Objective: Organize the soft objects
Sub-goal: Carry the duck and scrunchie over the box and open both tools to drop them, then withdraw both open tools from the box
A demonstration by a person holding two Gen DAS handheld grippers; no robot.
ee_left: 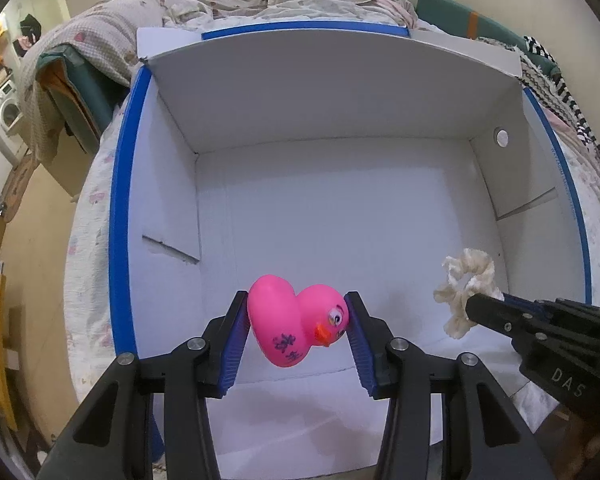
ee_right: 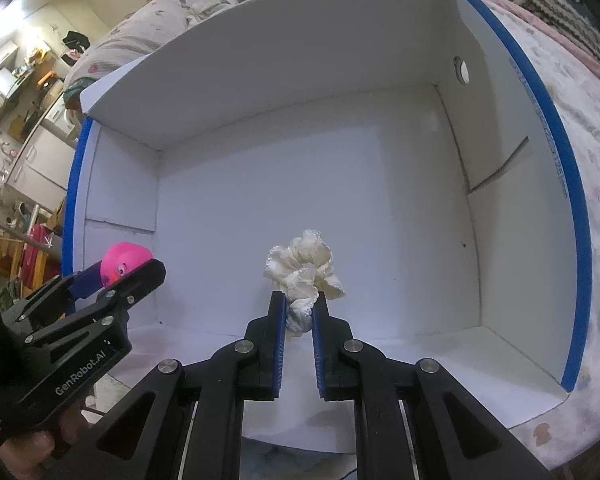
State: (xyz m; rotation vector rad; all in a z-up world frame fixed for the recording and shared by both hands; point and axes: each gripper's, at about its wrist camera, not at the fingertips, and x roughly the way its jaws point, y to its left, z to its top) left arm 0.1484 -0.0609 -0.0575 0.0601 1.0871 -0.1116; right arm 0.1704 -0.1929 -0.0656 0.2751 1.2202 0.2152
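Over the box (ee_left: pixel 332 92) — L gripper (ee_left: pixel 298 322) pinches duck (ee_left: pixel 296 326); R gripper (ee_right: pixel 299 314) scrunchie (ee_right: pixel 304 268).

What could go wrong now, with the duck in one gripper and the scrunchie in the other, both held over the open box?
1. The left gripper pinches the pink duck only at its rounded ends, tilted; it may squirt out.
2. The right gripper grips just a small fold of the cream scrunchie; it could slip free early.
3. Both grippers hang close together over the white box, so they might bump while releasing.
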